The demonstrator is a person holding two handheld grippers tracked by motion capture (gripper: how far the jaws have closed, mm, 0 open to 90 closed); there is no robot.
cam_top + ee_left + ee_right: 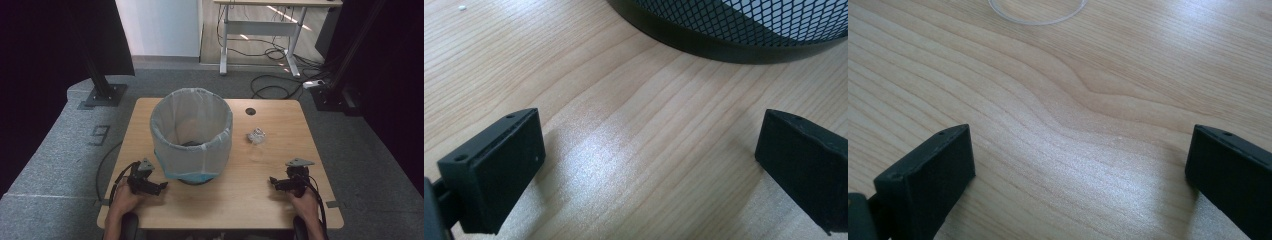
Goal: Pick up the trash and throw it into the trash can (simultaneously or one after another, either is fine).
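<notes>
A black mesh waste bin (191, 134) lined with a pale plastic bag stands left of the table's middle. A small crumpled clear wrapper (257, 135) lies to its right on the wood. My left gripper (159, 186) rests near the front left, just below the bin, open with nothing between its jaws; its own view shows the bin's black base (724, 45) close ahead. My right gripper (273, 182) sits near the front right, open and empty, pointing left. A clear round rim (1037, 12) lies on the wood ahead of it.
The wooden table (260, 200) has a round cable hole (250, 111) at the back. Carpet surrounds it, with black stand bases at the left (104, 94) and right (332, 97), floor cables and a white desk (260, 30) behind.
</notes>
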